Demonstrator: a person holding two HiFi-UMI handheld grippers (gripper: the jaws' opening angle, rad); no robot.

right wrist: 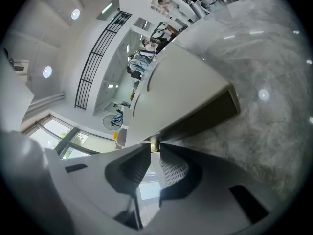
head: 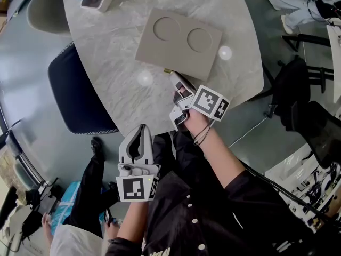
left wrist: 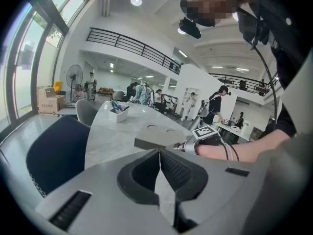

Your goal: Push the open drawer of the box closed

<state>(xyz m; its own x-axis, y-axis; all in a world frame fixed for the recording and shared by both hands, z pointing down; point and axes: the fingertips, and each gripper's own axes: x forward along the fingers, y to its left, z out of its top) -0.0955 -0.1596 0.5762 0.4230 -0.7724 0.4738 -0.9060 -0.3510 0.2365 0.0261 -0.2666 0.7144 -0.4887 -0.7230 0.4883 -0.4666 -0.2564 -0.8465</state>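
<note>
Item 1, task object. The flat beige box (head: 178, 41), with two round recesses in its lid, lies on the marble table (head: 122, 68) at 12 o'clock from my right gripper (head: 175, 78). Its drawer front (right wrist: 200, 119) faces me as a dark strip along the near edge. From overhead it sits almost flush, so I judge little travel remains. I cannot tell the exact gap.

Item 2, right gripper. The jaws are drawn in to a narrow slit, with the drawer's small brass knob (right wrist: 153, 146) caught at the tips. Working from the knob puts any shove straight along the drawer's line of travel.

Item 3, left gripper (head: 139, 129). It hangs off the table edge at 7 o'clock from the right one. Its jaws are fully together on nothing. It is parked clear, since this step needs one pusher.

Item 4, risk. The box is unbraced and may slide toward 12 o'clock instead of the drawer seating.
</note>
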